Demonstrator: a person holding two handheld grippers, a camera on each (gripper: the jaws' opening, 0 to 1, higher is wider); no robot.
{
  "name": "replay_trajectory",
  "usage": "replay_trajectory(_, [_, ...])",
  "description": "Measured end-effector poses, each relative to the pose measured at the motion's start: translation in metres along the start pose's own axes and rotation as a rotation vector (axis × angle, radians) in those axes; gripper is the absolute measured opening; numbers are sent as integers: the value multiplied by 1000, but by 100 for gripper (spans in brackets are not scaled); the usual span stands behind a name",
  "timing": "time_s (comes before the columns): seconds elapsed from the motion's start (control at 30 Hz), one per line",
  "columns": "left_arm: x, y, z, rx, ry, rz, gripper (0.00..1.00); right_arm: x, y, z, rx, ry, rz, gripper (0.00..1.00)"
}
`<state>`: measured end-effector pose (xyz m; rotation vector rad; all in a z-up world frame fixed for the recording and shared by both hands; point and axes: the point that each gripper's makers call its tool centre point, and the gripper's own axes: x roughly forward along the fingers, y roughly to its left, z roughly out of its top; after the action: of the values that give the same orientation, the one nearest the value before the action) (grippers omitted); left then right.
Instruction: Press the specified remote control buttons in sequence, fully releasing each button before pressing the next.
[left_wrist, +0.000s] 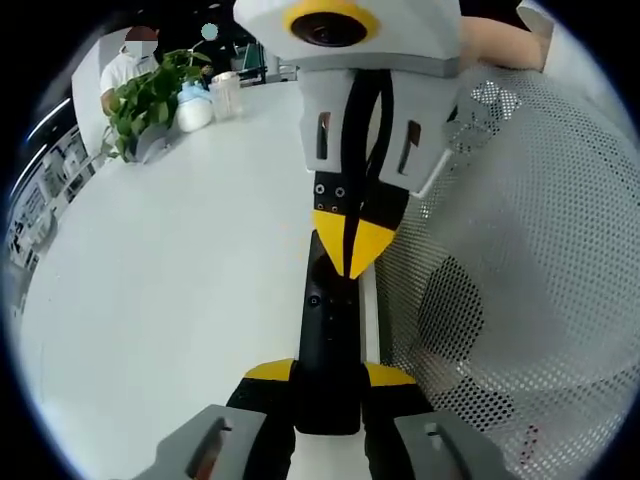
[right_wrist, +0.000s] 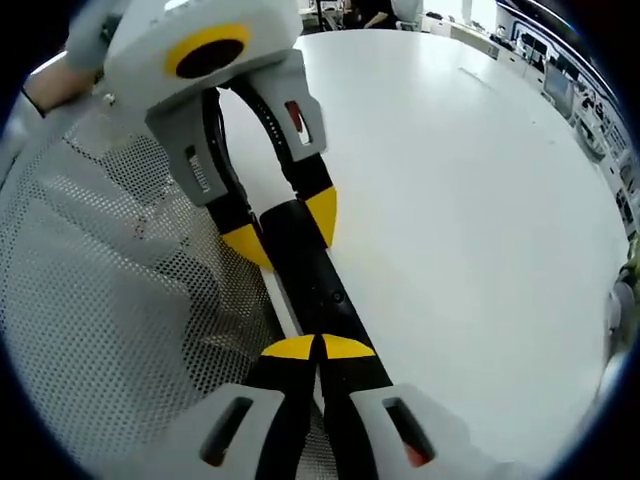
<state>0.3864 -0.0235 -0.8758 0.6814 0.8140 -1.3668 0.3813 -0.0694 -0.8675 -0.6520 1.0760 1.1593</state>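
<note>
A long, slim black remote control (left_wrist: 328, 330) lies on the white counter (left_wrist: 180, 300), right along the edge of a white perforated mesh object (left_wrist: 520, 250) that sits beside it. The remote's body is matte black and narrow, with a few small round buttons faintly visible along its upper face; its markings are too small to read. In the left gripper view, the left hand-held gripper (left_wrist: 328, 375) grips the near end of the remote, its yellow-tipped jaws pressed against the two long sides. The right hand-held gripper (left_wrist: 352, 245) comes in from the top of that view, its yellow tips drawn together into a single point that rests on the remote's upper face towards the far end. In the right gripper view the same arrangement shows from the other end: the right hand-held gripper (right_wrist: 318, 347) has its jaws closed tip to tip, with nothing between them, touching the top of the remote control (right_wrist: 305, 265), while the left hand-held gripper (right_wrist: 280, 228) clamps the remote's far end from both sides. The mesh object (right_wrist: 110, 290) lies just beside the remote here too. At the far edge of the counter stand a leafy green plant (left_wrist: 150, 100) and a white bottle (left_wrist: 195, 108) close together.
</note>
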Motion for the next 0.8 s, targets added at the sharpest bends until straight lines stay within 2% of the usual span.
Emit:
replay_trajectory(0.17, [0,0,0,3,1,2,24,0,0,0,-8,3,-3,0])
replay_trajectory(0.47, [1,0,0,1,1,3,24,-1,0,0,26,-9,1,0])
replay_trajectory(0.57, [1,0,0,-6,-3,3,24,-2,-2,-1,65,-14,8,0])
replay_trajectory(0.8, [1,0,1,-17,-10,-3,24,-5,-7,-7,72,7,-12,0])
